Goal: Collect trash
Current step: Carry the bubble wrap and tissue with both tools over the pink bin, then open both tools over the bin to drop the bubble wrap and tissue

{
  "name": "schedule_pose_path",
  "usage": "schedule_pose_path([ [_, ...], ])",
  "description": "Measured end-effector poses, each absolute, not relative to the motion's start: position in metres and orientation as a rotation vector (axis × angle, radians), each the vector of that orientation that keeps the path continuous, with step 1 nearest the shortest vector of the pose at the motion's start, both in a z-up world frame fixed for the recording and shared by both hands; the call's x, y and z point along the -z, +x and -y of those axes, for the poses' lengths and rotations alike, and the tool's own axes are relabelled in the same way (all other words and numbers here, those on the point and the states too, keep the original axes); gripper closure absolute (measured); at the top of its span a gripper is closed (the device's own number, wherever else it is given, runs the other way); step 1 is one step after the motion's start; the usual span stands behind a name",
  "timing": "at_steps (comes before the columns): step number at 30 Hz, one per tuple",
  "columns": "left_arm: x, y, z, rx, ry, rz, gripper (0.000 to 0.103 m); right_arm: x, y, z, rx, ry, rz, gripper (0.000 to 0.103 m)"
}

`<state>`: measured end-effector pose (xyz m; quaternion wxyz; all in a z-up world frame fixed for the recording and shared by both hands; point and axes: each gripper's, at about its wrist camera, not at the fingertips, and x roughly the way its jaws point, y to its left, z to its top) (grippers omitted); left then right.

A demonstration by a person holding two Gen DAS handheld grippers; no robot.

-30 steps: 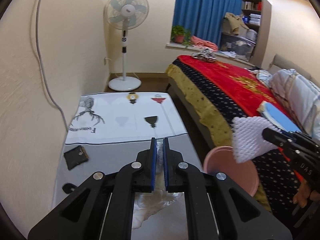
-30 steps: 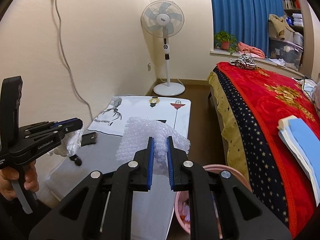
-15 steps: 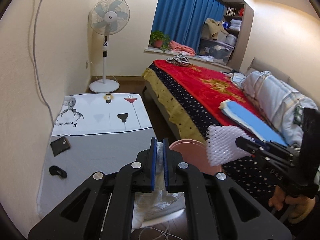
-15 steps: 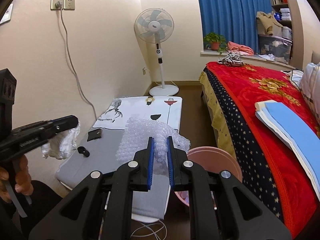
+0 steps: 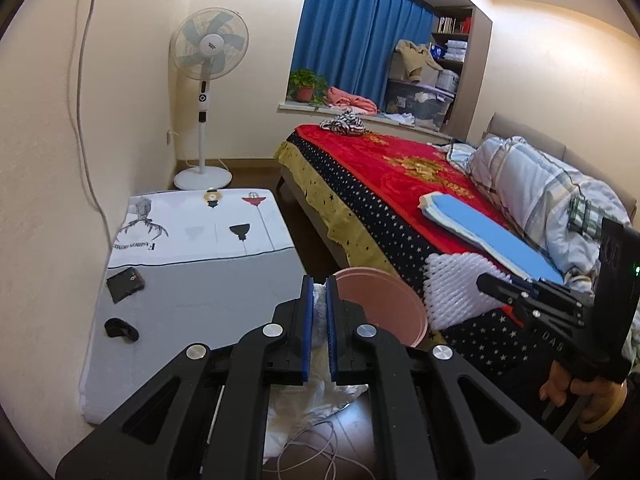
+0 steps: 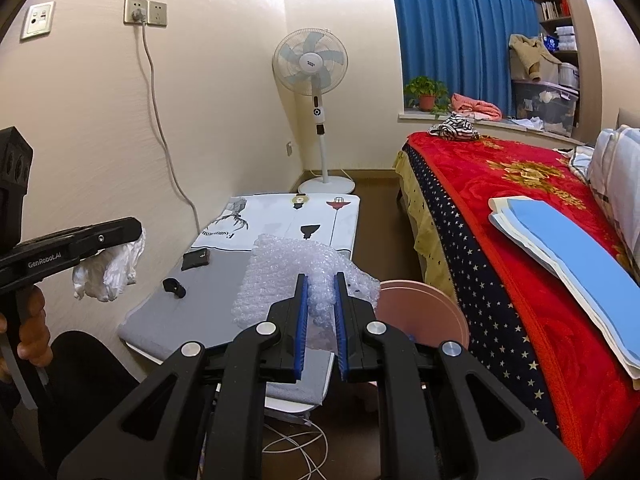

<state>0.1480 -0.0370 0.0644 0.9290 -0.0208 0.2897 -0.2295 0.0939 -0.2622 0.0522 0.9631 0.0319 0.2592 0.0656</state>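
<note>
My left gripper (image 5: 317, 284) is shut on a crumpled white plastic bag (image 5: 316, 400) that hangs below the jaws; the bag also shows in the right wrist view (image 6: 106, 270). My right gripper (image 6: 320, 280) is shut on a sheet of bubble wrap (image 6: 288, 276), which also shows in the left wrist view (image 5: 456, 288). A pink bin (image 5: 380, 304) stands on the floor between the low table and the bed, just ahead of and below both grippers. It also shows in the right wrist view (image 6: 424, 312).
A low table (image 5: 208, 280) with a grey and white cloth holds a dark wallet (image 5: 125, 283) and a small black object (image 5: 120, 329). The bed (image 5: 400, 184) with a red blanket is on the right. A standing fan (image 5: 206, 80) is at the back. White cables (image 5: 316, 452) lie on the floor.
Both grippers have pulled back and risen from the table with their trash still held. The view now takes in the table's near edge, the floor cables and the bin.
</note>
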Motion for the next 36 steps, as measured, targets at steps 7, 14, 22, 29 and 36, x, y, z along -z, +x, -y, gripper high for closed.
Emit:
schedule_pose_path([
  [7, -0.057, 0.160, 0.045, 0.457, -0.042, -0.625, 0.097, -0.042, 0.103, 0.272, -0.129, 0.086, -0.550, 0.090],
  [14, -0.048, 0.191, 0.098, 0.542, -0.009, -0.644, 0.097, -0.032, 0.127, 0.300, -0.063, 0.075, -0.588, 0.090],
  [22, -0.029, 0.238, 0.177, 0.634, 0.045, -0.627, 0.097, -0.015, 0.179, 0.340, 0.022, 0.039, -0.631, 0.090],
  [29, 0.006, 0.287, 0.221, 0.664, 0.052, -0.687, 0.097, 0.020, 0.230, 0.370, 0.081, 0.055, -0.717, 0.090],
  [36, 0.042, 0.317, 0.243, 0.673, 0.042, -0.747, 0.097, 0.051, 0.263, 0.381, 0.071, 0.050, -0.793, 0.087],
])
